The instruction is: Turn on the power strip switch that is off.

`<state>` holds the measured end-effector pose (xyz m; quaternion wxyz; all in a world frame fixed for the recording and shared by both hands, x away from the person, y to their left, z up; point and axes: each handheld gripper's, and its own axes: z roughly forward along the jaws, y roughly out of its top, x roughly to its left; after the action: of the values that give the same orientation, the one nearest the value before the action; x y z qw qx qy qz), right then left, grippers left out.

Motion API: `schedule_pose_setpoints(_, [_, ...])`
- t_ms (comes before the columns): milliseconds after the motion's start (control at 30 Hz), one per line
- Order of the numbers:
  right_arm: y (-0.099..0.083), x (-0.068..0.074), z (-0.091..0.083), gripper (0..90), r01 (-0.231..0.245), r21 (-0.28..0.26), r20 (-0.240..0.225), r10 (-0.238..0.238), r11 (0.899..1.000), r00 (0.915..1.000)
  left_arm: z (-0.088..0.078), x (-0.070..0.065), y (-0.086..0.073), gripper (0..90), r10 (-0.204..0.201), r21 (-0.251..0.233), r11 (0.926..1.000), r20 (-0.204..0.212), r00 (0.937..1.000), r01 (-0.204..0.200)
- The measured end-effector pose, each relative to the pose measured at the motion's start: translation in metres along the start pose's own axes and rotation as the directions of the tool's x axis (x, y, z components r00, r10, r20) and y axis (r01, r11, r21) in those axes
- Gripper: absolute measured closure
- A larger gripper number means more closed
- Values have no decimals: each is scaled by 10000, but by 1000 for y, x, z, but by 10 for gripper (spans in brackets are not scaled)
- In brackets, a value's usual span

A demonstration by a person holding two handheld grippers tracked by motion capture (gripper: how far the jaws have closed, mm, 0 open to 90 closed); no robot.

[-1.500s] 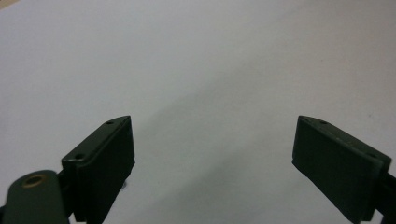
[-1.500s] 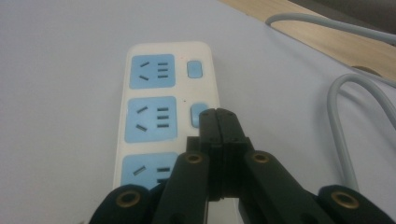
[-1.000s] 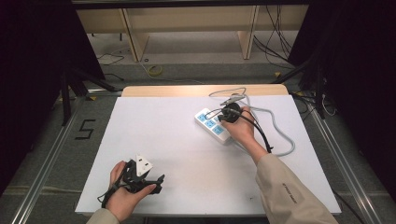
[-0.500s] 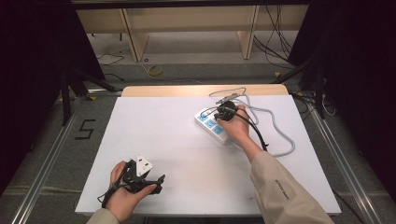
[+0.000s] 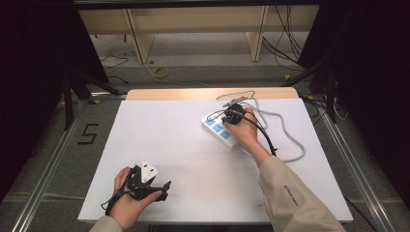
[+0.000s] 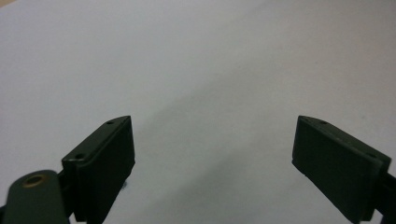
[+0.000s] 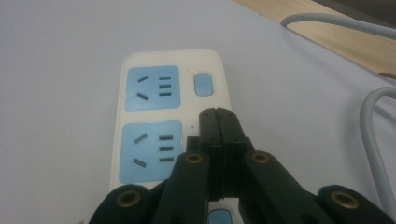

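The white power strip [image 5: 220,130] lies on the white table [image 5: 174,145] toward its far right part, set at a slant, with its grey cable [image 5: 290,140] looping away along the right side of the table and back toward the far edge. In the right gripper view the strip shows two blue socket faces, one behind the other, and a small blue switch [image 7: 202,84] beside the farther socket; a second blue switch [image 7: 219,217] is partly visible low in that view, under the claw. The right claw [image 7: 218,122] has its jaws pressed together with nothing between them, and its tips sit over the strip's right margin, level with the nearer socket; whether the tips touch the casing cannot be told. In the high view the right hand [image 5: 246,130] holds this claw over the strip. The left claw [image 6: 212,154] has its jaws spread wide and empty, facing bare table surface. In the high view the left hand [image 5: 130,198] rests near the table's near left edge, well apart from the power strip.
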<state>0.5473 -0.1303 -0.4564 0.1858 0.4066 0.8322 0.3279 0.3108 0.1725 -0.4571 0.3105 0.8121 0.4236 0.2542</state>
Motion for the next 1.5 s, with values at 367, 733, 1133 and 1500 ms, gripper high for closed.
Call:
schedule_pose_setpoints(367, [2, 3, 1, 900, 242, 270, 185, -247, 9993, 9995, 0, -1, 0, 126, 43, 19, 10000, 15, 10000, -43])
schedule_pose_setpoints(733, [5, 8, 6, 900, 311, 302, 83, -313, 9991, 9995, 0, 0, 0, 126, 23, 8, 10000, 23, 10000, -23])
schedule_pose_setpoints(1133, [7, 11, 5, 900, 472, 281, 298, -481, 9985, 9984, -1, 1, -2, 126, -19, 28, 10000, 2, 10000, 19])
schedule_pose_setpoints(1500, [7, 10, 4, 900, 350, 323, 213, -357, 9989, 9991, -1, 1, -2, 127, -27, 27, 10000, 17, 10000, 27])
